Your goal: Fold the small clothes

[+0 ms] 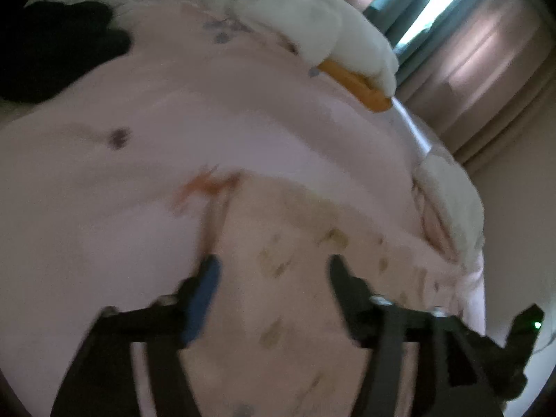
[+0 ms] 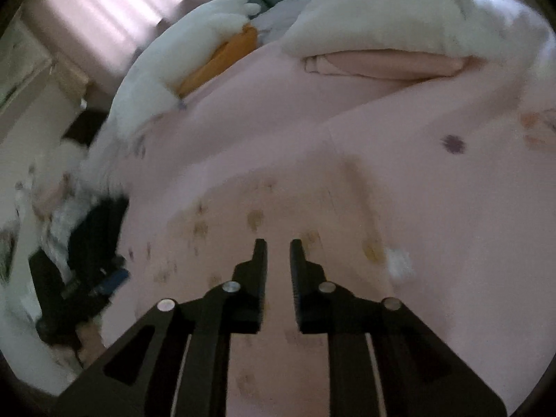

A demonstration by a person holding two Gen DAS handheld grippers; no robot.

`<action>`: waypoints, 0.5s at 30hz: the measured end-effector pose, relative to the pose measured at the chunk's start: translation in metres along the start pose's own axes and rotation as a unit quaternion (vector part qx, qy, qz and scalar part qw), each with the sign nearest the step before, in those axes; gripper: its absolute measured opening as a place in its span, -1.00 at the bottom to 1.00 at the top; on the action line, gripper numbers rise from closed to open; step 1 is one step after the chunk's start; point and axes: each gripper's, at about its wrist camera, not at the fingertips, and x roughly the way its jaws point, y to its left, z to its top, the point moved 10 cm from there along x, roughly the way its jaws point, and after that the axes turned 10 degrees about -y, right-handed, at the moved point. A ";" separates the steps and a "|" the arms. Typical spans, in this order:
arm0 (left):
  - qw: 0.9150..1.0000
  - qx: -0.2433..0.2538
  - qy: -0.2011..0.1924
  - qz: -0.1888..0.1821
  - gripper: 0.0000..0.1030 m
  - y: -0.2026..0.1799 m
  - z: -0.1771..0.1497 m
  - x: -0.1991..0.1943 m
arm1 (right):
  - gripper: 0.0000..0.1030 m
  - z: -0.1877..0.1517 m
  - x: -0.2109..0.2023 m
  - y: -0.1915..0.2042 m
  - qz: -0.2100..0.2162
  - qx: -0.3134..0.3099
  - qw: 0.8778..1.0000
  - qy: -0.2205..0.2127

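A small pale pink garment with faint brownish prints lies flat on the pink bed sheet. It also shows in the right wrist view. My left gripper is open, its jaws wide apart over the garment, with nothing between them. My right gripper hovers over the same garment with a narrow gap between its jaws and nothing in it. The left gripper also shows at the left edge of the right wrist view. Both views are blurred.
A white plush toy with an orange beak lies at the head of the bed. A dark cloth pile sits at the far left. A white pillow over folded pink cloth lies beyond. Curtains and a window stand behind the bed.
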 end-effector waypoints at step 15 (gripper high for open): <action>0.989 -0.113 0.069 -0.067 0.88 -0.006 -0.127 -0.055 | 0.57 -0.149 -0.074 0.017 0.043 0.154 0.987 0.005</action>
